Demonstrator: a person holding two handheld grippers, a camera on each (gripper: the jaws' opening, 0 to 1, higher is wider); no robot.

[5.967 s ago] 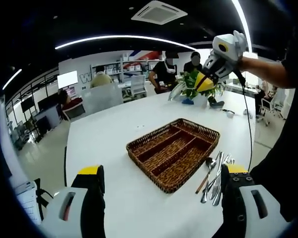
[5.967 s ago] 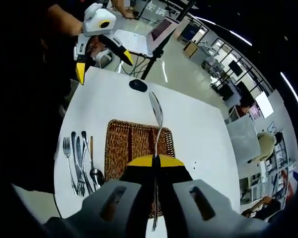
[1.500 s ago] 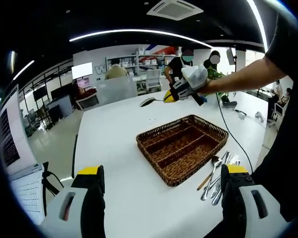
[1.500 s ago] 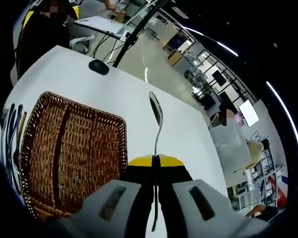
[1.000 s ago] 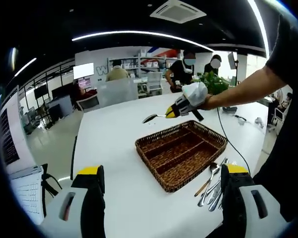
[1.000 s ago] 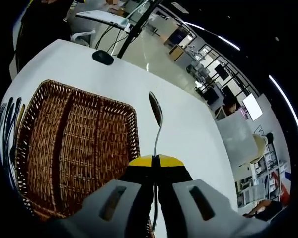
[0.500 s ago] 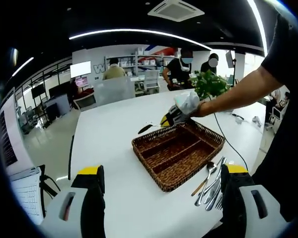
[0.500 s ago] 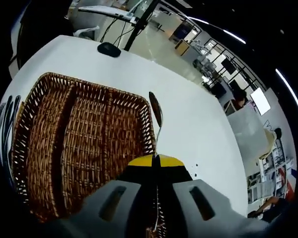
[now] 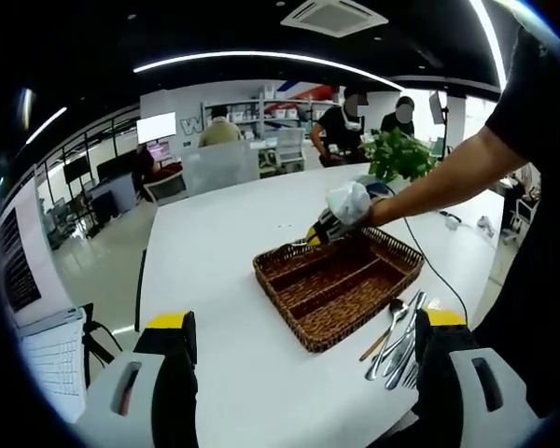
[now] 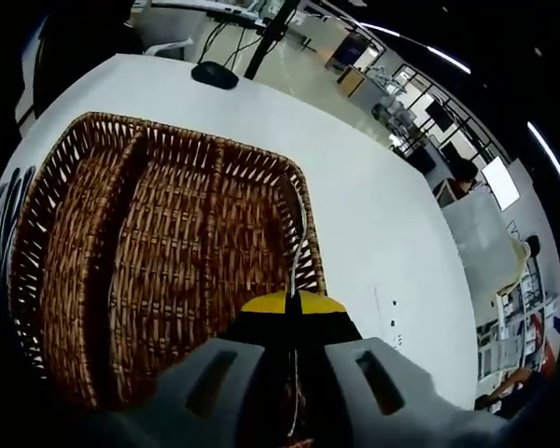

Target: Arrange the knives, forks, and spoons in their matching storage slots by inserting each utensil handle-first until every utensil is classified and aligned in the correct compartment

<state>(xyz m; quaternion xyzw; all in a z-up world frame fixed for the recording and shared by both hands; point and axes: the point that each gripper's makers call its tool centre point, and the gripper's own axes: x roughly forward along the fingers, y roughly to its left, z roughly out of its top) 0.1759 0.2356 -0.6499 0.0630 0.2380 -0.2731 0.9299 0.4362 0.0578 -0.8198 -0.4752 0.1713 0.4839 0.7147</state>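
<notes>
The right gripper (image 10: 293,301) has its jaws clenched on a spoon (image 10: 300,233), whose handle runs back between them while the bowl end points straight ahead. Its long axis lies in line with the jaws and roughly along the slots of the wicker basket (image 10: 93,243), which sits just below and ahead of the jaw tips. The bowl end hangs over the slot nearest the basket's right wall; whether it already touches the weave cannot be told. In the left gripper view, the same gripper (image 9: 315,234) is low over the far corner of the basket (image 9: 289,322). Since the spoon is gripped by its handle with the bowl leading, it appears set to go in bowl-first unless turned.

The left gripper (image 9: 303,359) is released, jaws wide apart and grasping nothing, and stands well short of the basket. The remaining cutlery (image 9: 399,338) lies on the white table (image 9: 215,280), just inside its right jaw and beside the basket's near right edge, so the left gripper is nearer to it.
</notes>
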